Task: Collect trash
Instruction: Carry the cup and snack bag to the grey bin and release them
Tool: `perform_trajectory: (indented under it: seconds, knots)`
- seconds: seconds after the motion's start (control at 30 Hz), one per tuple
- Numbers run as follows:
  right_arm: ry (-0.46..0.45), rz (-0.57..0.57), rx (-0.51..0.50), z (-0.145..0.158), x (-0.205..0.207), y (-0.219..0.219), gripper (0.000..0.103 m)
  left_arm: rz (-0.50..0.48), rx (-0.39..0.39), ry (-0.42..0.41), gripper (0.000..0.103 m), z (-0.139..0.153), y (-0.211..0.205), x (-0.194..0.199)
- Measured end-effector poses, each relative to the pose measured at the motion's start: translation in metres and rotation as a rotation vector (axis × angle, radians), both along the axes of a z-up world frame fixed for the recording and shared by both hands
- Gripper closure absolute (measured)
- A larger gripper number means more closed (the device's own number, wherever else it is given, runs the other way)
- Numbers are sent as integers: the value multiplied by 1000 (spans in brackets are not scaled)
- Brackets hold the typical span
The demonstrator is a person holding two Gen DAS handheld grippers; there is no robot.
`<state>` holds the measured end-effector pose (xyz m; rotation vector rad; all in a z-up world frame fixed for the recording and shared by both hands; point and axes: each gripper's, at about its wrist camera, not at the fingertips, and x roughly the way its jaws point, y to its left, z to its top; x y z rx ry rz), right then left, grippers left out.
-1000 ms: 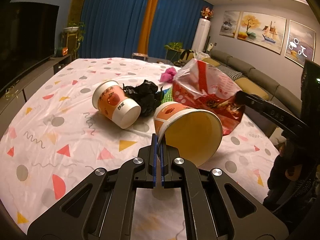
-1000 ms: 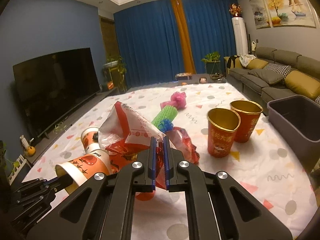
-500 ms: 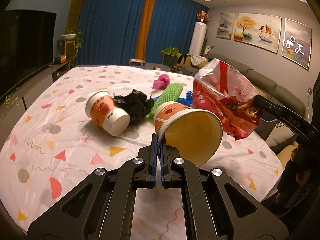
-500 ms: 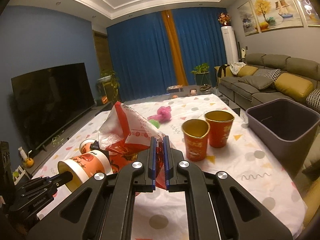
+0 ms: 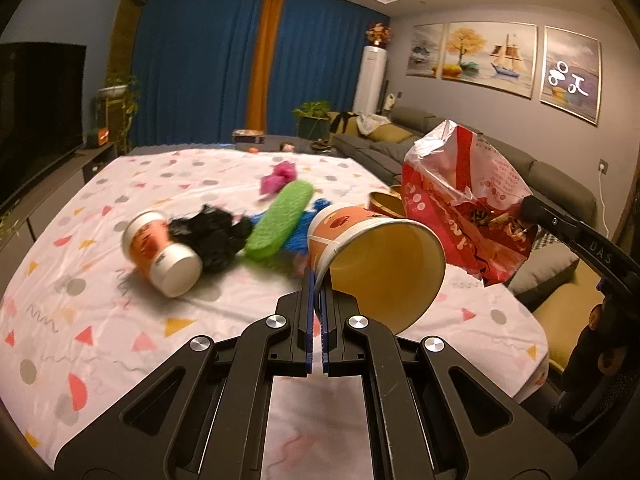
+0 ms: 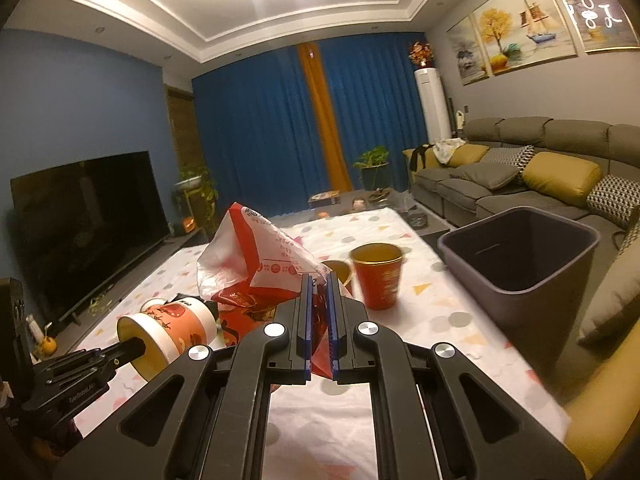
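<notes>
Left wrist view looks across a table (image 5: 100,320) draped in a white cloth scattered with coloured triangles, dots and squiggles. The left gripper (image 5: 316,292) is pinched on the rim of an orange-and-white paper cup (image 5: 376,256), held up off the cloth with its yellow mouth tipped toward the camera. On the cloth beyond lie a second paper cup (image 5: 162,254) on its side, a crumpled black bag (image 5: 216,234) touching it, a green mesh sleeve (image 5: 280,218) and a pink scrap (image 5: 278,176) farther back.

From the right wrist, the right gripper (image 6: 319,300) clamps a red-and-white snack bag (image 6: 256,268), crumpled and raised above the table. Two red cups with gold insides (image 6: 378,276) stand upright just past it, one half hidden behind the bag. A dark grey bin (image 6: 520,264) stands open at the table's right edge, near the cups.

Around the room: deep blue curtains (image 6: 260,140) with an orange strip, a dark television (image 6: 84,224) on the left wall, a grey sofa (image 6: 500,176) with mustard cushions, a white tower air conditioner (image 6: 434,104), and framed paintings (image 5: 488,56) above the sofa.
</notes>
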<state>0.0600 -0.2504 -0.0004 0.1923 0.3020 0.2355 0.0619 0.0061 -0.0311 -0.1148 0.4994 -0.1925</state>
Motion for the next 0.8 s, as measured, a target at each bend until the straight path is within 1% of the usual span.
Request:
perform_trajectory:
  seconds: [0.2, 0.4, 0.63, 0.8]
  knots:
    - [-24, -61, 9, 2, -4, -27, 96, -61, 10, -24, 101, 12, -33, 12]
    - [-57, -171, 17, 10, 0, -68, 96, -134, 11, -64, 101, 28, -71, 29]
    - [-89, -298, 6, 21, 21, -117, 96, -237, -2, -108, 101, 47, -137, 67]
    - [-99, -367, 17, 23, 39, -146, 96, -281, -11, -123, 101, 50, -180, 97]
